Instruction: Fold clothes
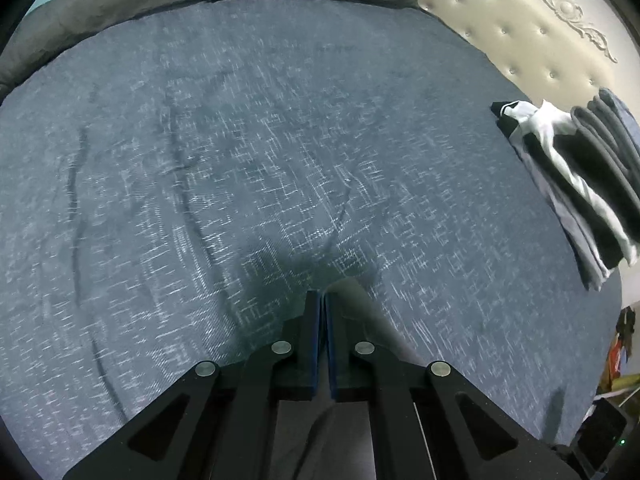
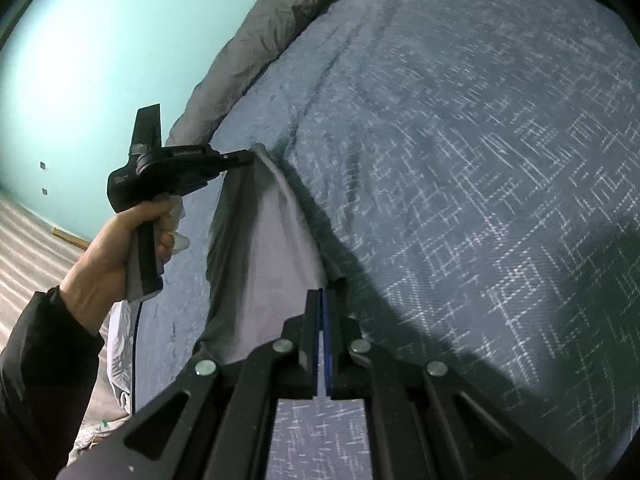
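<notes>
While a blue patterned bedspread (image 2: 460,160) is spread beneath both grippers, a grey garment (image 2: 264,248) is held stretched between them above it. One edge is clamped by the right gripper (image 2: 322,294), another by the left gripper (image 2: 246,157). Folded clothes (image 1: 576,184) are stacked far right of the left gripper.

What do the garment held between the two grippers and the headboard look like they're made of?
Garment: soft grey fabric, matte, probably a cotton knit; it hangs in limp folds from both shut grippers. Headboard: cream padded upholstery, likely leatherette; slight sheen, button tufting, and a carved ornament on top.
</notes>
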`<state>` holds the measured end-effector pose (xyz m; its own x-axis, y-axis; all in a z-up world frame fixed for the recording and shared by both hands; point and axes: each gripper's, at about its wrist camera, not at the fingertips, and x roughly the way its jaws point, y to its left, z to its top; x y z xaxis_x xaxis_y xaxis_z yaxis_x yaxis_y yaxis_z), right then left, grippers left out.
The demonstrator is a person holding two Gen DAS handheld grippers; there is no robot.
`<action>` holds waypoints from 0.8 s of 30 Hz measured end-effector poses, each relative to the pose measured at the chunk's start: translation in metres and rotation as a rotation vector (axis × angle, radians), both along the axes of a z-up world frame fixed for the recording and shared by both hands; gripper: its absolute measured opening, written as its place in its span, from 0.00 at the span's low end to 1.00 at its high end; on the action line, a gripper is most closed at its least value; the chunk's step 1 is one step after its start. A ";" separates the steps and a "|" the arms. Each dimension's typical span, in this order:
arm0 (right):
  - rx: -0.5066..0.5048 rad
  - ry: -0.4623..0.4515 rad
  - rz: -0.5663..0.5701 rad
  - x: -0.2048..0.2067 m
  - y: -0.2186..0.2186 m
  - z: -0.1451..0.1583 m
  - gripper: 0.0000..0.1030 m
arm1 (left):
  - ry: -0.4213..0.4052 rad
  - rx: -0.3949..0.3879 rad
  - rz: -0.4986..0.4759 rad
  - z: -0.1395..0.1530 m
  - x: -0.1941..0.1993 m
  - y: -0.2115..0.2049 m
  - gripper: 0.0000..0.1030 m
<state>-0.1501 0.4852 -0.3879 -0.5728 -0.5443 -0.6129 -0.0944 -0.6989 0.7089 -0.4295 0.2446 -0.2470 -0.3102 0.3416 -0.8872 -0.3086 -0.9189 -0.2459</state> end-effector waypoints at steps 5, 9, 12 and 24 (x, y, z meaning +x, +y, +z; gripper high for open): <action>-0.006 -0.013 -0.005 -0.001 0.000 -0.002 0.01 | 0.032 0.045 0.019 0.020 0.009 -0.021 0.23; -0.006 -0.019 -0.013 -0.003 0.002 -0.002 0.01 | 0.068 0.060 0.027 0.040 0.037 -0.055 0.26; -0.015 -0.030 -0.022 -0.003 0.006 -0.004 0.01 | 0.078 0.074 0.033 0.042 0.069 -0.084 0.27; 0.006 -0.044 -0.063 -0.004 0.009 -0.003 0.04 | 0.006 0.256 0.194 -0.031 0.123 -0.162 0.27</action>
<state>-0.1537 0.4946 -0.3906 -0.5786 -0.5042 -0.6412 -0.1695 -0.6946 0.6992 -0.3066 0.0826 -0.2776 -0.3967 0.4872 -0.7780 -0.1360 -0.8694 -0.4751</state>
